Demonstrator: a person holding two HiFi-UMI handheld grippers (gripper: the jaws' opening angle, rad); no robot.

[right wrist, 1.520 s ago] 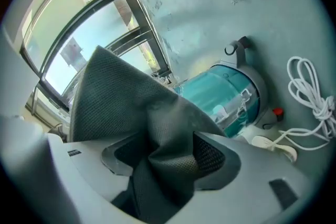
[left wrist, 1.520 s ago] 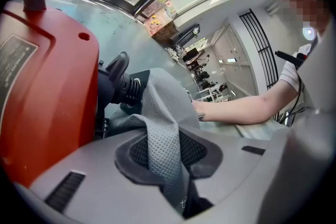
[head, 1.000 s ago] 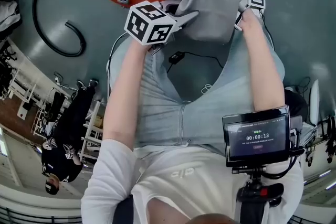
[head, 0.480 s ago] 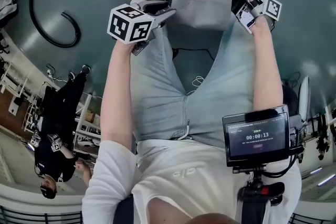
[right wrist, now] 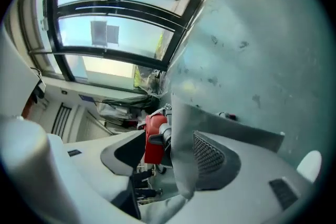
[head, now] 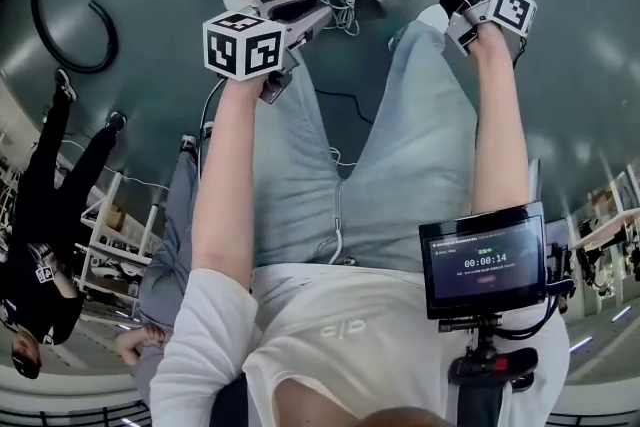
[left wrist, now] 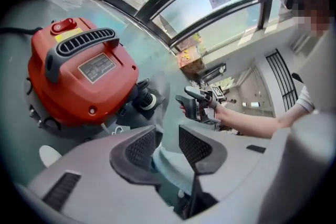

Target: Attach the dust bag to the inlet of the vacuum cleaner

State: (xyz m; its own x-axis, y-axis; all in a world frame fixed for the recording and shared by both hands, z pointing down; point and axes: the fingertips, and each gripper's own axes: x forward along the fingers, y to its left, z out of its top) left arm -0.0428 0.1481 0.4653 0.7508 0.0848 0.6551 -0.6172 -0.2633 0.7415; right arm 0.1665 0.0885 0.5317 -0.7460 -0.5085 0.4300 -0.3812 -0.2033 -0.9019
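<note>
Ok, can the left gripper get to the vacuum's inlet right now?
Likely yes: the left gripper is open and empty, and the inlet on the vacuum cleaner sits just ahead, with nothing between.

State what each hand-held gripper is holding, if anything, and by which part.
Nothing is gripped. The left hand-held gripper is open and empty. The dust bag's edge stands between the right hand-held gripper's parted jaws, touching one pad only.

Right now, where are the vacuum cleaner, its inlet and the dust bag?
vacuum cleaner (left wrist: pixel 73 92): left gripper view, red body.
inlet (left wrist: pixel 148 100): left gripper view, white ring.
dust bag (right wrist: pixel 182 149): right gripper view, grey fabric between the jaws.
</note>
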